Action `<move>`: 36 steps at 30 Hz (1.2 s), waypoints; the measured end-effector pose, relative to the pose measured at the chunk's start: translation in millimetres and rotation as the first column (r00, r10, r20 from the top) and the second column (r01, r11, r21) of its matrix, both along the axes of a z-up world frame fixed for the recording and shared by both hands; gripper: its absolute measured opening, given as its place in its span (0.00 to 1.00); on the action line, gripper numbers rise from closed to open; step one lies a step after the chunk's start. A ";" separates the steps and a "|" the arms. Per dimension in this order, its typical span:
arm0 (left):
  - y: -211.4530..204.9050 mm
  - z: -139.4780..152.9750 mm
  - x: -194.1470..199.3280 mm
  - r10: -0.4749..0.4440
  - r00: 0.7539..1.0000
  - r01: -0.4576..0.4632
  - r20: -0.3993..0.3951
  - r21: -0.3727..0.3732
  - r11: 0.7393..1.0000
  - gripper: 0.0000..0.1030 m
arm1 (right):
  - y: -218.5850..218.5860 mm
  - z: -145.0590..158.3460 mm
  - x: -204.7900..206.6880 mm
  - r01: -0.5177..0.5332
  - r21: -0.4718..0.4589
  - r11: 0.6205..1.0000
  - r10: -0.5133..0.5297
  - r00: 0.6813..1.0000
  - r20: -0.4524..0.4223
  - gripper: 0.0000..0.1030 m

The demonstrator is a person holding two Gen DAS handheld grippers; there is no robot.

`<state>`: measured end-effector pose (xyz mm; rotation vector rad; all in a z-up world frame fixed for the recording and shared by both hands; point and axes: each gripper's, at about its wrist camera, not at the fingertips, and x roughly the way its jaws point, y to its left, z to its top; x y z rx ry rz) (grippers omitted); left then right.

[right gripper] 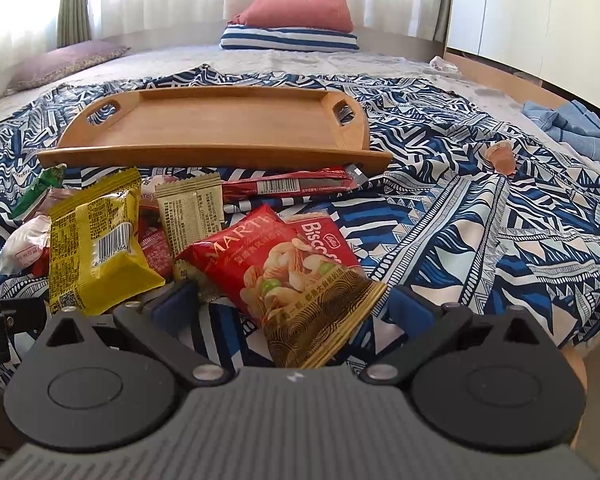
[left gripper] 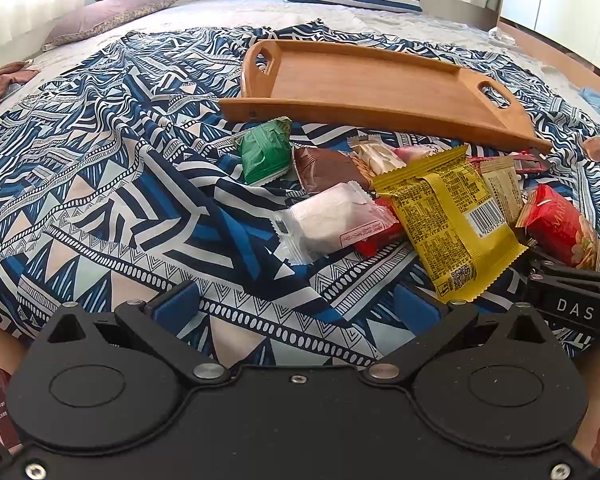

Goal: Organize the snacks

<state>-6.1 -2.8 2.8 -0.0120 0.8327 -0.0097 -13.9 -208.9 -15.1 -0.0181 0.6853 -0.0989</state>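
Only right wrist shows Biscoff packet (right gripper: 324,240).

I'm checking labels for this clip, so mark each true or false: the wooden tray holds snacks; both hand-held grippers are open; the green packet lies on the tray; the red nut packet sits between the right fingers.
1. The wooden tray holds snacks: false, nothing lies in it.
2. Both hand-held grippers, left and right, are open: true.
3. The green packet lies on the tray: false, it lies on the patterned cloth.
4. The red nut packet sits between the right fingers: true.
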 end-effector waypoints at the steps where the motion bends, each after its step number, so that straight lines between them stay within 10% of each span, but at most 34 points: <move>1: 0.0 0.1 0.0 -0.001 1.000 0.001 0.002 0.002 1.000 1.00 | 0.0 0.7 0.8 0.001 0.002 1.000 -0.001 1.000 -0.006 1.00; 25: -3.0 11.5 -15.1 -0.040 0.989 0.034 0.144 0.043 0.998 0.93 | -13.1 16.5 -16.9 0.017 0.019 1.000 -0.018 0.997 0.081 1.00; 36: -10.7 36.1 -22.3 -0.107 0.975 0.143 0.196 -0.181 0.973 0.85 | -12.2 20.3 -20.1 -0.139 -0.170 0.976 0.162 0.978 0.130 0.98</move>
